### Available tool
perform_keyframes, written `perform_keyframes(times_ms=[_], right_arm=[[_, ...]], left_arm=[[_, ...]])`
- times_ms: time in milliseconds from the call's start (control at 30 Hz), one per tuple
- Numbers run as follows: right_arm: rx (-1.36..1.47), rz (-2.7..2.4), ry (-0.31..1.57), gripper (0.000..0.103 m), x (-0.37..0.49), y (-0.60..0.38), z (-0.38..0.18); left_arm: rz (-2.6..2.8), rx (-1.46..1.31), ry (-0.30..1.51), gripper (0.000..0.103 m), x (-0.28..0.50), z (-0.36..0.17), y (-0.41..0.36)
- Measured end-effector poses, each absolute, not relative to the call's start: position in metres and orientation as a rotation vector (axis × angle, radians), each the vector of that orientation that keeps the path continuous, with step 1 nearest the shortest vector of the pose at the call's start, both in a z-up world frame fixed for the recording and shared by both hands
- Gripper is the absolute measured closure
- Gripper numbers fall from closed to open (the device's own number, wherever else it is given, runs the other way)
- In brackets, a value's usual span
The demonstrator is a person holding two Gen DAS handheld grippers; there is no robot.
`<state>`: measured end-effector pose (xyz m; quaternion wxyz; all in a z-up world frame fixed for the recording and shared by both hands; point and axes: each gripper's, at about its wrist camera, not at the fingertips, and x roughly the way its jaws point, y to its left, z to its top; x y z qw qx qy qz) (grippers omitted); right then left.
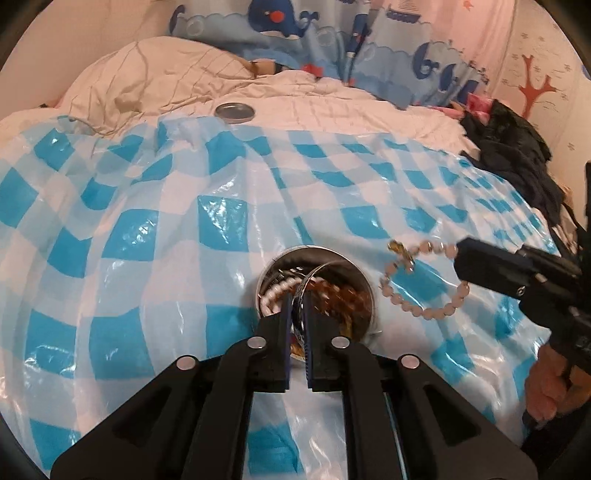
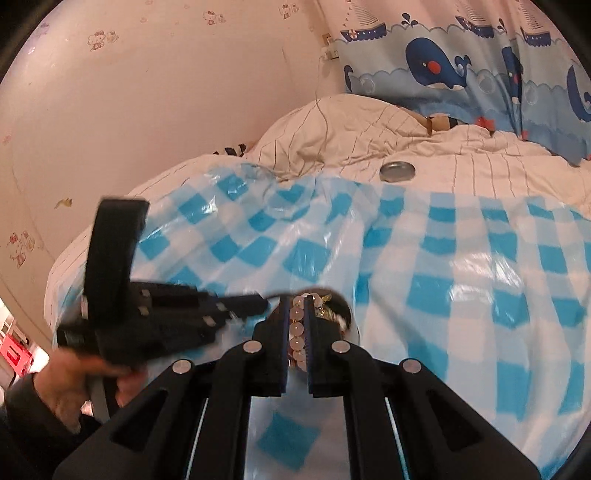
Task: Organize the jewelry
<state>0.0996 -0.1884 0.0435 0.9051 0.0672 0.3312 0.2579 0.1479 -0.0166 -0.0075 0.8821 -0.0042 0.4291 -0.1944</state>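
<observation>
A round metal tin sits on the blue-checked plastic sheet and holds white-bead and amber-bead bracelets. Directly over it my left gripper has its jaws slightly apart, and a thin silver bangle stands loosely between them. My right gripper is shut on a pale pink bead bracelet with a gold charm, which dangles just right of the tin. In the right wrist view the beads fill the gap of the right gripper. There the left gripper reaches in from the left, and the tin is mostly hidden.
The tin's lid lies on the white quilt beyond the sheet. A pillow and a whale-print curtain are behind it. Dark clothes are piled at the right bed edge. A person's hand holds the right gripper.
</observation>
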Motion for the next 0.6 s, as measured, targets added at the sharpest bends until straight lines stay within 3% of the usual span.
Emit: perform_keyframes(times_ms=[33, 100, 167, 233, 300, 367, 400, 433, 600], right_arm=[[0.137, 0.53, 0.688, 0.095, 0.107, -0.184, 0.041], [0.142, 0.531, 0.743, 0.094, 0.124, -0.175, 0.029], [0.122, 0.503, 0.825, 0.08, 0.139, -0.168, 0.01], [0.13, 0.464, 0.813, 0.056, 0.132, -0.175, 0.007], [0.118, 0.443, 0.789, 0.056, 0.117, -0.182, 0.011], [0.09, 0.417, 0.774, 0.05, 0.099, -0.188, 0.014], [0.069, 0.389, 0.761, 0.04, 0.085, -0.191, 0.016], [0.048, 0.36, 0.747, 0.032, 0.072, -0.193, 0.016], [0.036, 0.243, 0.735, 0.02, 0.026, -0.204, 0.008]], left_arm=[[-0.376, -0.021, 0.905, 0.087, 0.154, -0.012, -0.015], [-0.344, -0.039, 0.907, 0.062, 0.158, -0.014, -0.01], [-0.291, -0.039, 0.888, 0.049, 0.156, -0.009, -0.002], [-0.24, 0.019, 0.837, 0.041, 0.146, 0.0, -0.001], [-0.2, 0.067, 0.808, 0.022, 0.137, 0.004, -0.002], [-0.155, 0.114, 0.77, 0.013, 0.123, 0.007, -0.006], [-0.146, 0.124, 0.756, 0.009, 0.116, 0.008, -0.008], [-0.143, 0.125, 0.754, 0.008, 0.112, 0.009, -0.009], [-0.175, 0.147, 0.757, 0.008, 0.092, 0.009, -0.026]])
